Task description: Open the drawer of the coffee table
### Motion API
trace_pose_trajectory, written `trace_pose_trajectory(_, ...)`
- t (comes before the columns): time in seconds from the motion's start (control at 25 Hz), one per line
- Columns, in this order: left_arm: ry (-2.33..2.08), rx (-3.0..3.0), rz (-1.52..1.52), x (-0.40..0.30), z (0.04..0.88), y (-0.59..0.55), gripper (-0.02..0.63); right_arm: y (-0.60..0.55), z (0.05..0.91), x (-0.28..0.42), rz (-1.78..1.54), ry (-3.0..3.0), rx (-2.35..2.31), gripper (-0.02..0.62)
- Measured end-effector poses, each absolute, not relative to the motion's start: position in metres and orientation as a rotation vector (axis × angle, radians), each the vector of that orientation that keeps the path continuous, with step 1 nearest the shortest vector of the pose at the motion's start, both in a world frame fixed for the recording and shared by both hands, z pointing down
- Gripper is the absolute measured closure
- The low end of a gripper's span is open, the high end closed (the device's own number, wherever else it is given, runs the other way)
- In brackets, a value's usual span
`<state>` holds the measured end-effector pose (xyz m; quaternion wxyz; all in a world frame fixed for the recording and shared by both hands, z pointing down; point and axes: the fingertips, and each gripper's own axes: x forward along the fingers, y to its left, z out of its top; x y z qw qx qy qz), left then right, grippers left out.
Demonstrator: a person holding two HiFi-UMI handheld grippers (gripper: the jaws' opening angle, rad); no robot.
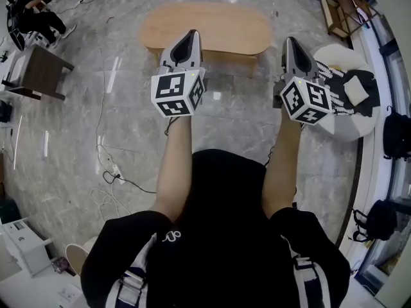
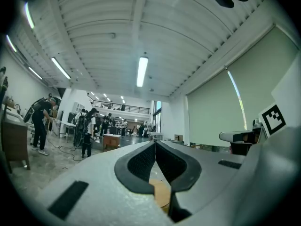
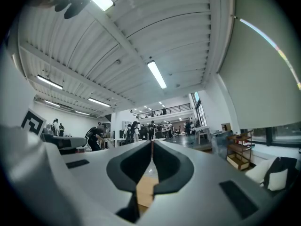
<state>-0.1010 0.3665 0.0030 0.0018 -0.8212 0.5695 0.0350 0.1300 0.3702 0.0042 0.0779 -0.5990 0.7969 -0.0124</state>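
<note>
Outstretched bare arms hold the grey plastic left gripper and its twin, the right gripper, level. Both have their jaws pressed together on nothing, probably a ready pose before approaching. Ahead of and below both tips stands the oval light-wood coffee table; its drawer isn't visible.

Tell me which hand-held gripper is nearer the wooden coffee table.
Left. In the head view, the left hand-held gripper lines up with the middle of the coffee table; the right hand-held gripper sits just off its right end.
</note>
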Motion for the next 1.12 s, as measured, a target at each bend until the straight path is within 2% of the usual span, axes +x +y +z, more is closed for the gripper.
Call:
trace_pose_trajectory(0.52, 1.877, -2.507, 0.144, -0.131, 0.000, 0.352, 0.595, 0.348, 0.002, 0.117, -0.028, 2.415, -1.725, 0.581)
trace_pose_trajectory(1.12, 1.902, -2.484, 0.153, -0.135, 0.029, 0.272, 0.595, 0.265, 0.029, 0.120, -0.023, 2.423, -1.698, 0.581)
